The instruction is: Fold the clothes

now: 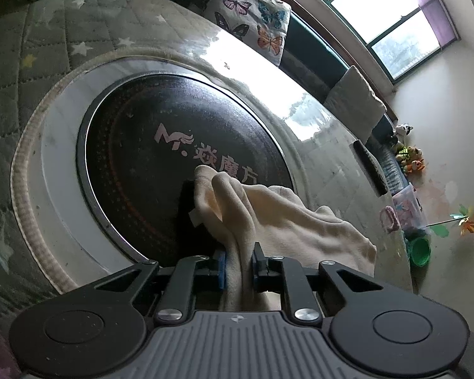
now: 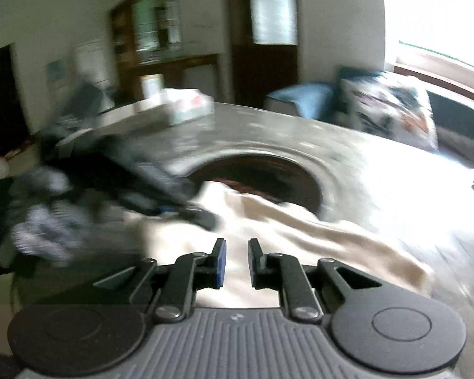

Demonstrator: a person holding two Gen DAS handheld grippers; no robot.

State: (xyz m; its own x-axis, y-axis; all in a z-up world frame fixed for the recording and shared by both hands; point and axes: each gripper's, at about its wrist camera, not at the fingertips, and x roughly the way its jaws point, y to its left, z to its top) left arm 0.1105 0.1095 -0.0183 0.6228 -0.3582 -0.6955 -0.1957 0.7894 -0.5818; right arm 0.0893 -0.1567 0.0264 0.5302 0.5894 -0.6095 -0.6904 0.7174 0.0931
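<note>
Cloth [image 1: 284,221] soft, light, limp; we pinch bunched edge in left gripper [image 1: 239,263]. Right gripper [image 2: 236,260] nearly closed, empty; we'd take far corner.

The cream cloth [image 1: 287,221] looks soft and fuzzy. The table [image 1: 256,63] top is shiny and smooth, with a glossy black round plate [image 1: 161,145] ringed in metal. The quilted cover [image 1: 47,47] is cloth. The left tool [image 1: 239,268] is matt black.
</note>
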